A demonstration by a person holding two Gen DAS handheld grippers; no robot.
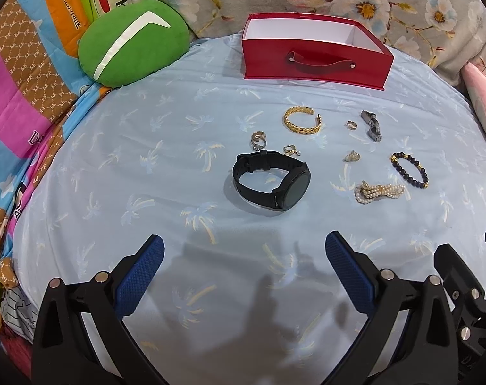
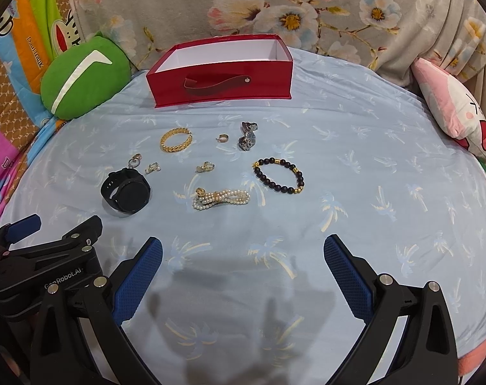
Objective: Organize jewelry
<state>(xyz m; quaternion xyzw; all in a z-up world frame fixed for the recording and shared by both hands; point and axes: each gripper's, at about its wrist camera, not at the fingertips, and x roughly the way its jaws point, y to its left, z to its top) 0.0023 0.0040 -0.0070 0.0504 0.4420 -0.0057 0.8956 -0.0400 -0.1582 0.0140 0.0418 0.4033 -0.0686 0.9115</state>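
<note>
An open red box [image 1: 313, 59] [image 2: 220, 80] with a white inside stands at the back of the blue palm-print sheet. In front of it lie a gold cuff [image 1: 303, 120] [image 2: 175, 140], a black watch [image 1: 272, 180] [image 2: 126, 191], a pearl bracelet [image 1: 379, 191] [image 2: 221, 198], a dark bead bracelet [image 1: 409, 170] [image 2: 279, 175], a silver metal watch [image 1: 372, 125] [image 2: 248, 136] and several small rings [image 1: 259, 141] [image 2: 134, 161]. My left gripper [image 1: 244, 250] is open and empty, short of the black watch. My right gripper [image 2: 243, 250] is open and empty, short of the pearl bracelet.
A green cushion [image 1: 134, 48] [image 2: 84, 78] lies left of the box. A pink cushion [image 2: 454, 106] lies at the right edge. A floral blanket [image 2: 275, 6] runs behind the box. The two grippers sit side by side, each showing in the other's view [image 1: 467, 288] [image 2: 44, 256].
</note>
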